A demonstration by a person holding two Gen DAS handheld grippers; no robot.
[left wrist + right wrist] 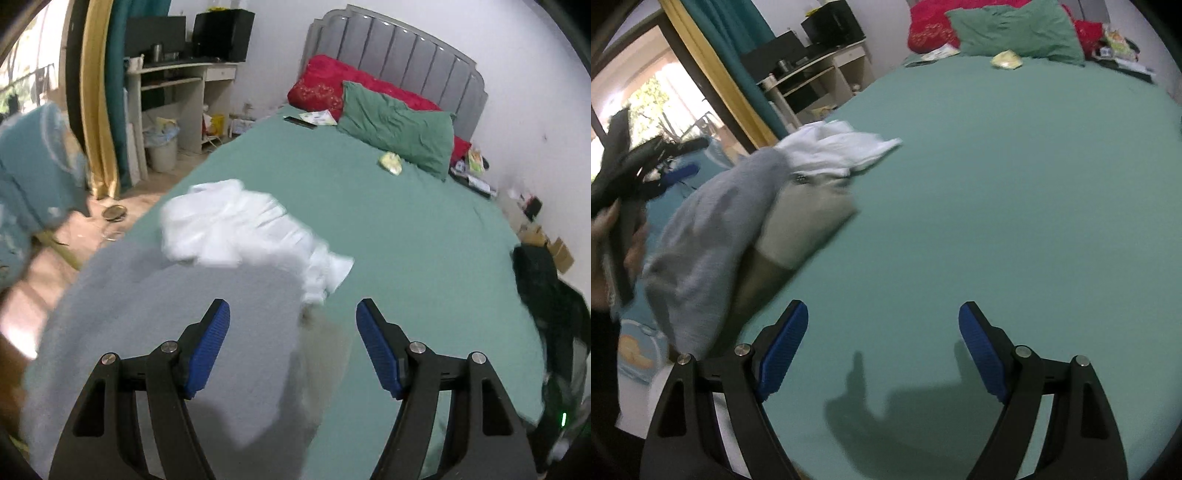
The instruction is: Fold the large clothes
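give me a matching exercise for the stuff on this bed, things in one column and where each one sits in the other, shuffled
Things:
1. grey garment
2. white garment
3. green pillow
4. dark clothes

Places:
A. against the red bedding by the headboard
B. at the bed's right edge in the left wrist view
C. nearest the left gripper, at the bed's near corner
D. just beyond the grey one, toward the headboard

Pairs: 1-C, 2-D, 3-A, 4-B
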